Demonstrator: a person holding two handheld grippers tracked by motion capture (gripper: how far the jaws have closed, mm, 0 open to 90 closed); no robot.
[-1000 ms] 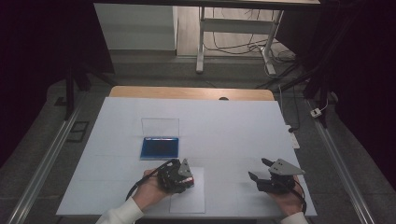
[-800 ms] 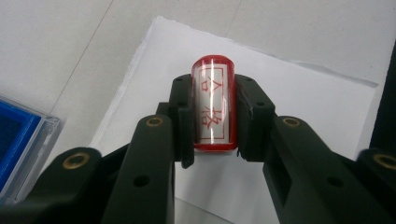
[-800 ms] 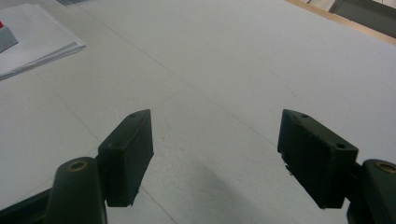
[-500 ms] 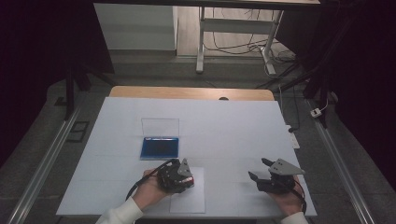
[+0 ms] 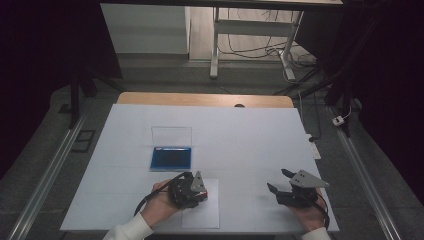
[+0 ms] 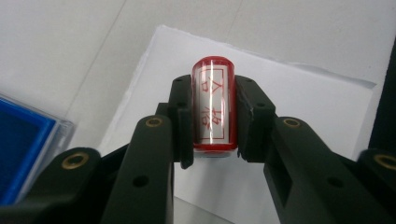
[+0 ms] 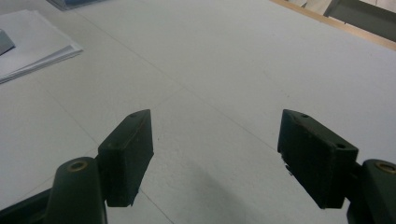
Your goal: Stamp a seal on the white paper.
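My left gripper is shut on a red cylindrical stamp with a white label of red characters. It holds the stamp just above a white sheet of paper. From above, the left gripper sits over the near-edge paper, held by a hand. A blue ink pad with its clear lid raised lies just beyond it; its blue corner also shows on the left. My right gripper rests at the near right, its jaws wide open over bare table.
The white table top spreads wide between and beyond the grippers. A wooden edge runs along its far side. A small stack of paper lies at the upper left of the right gripper view.
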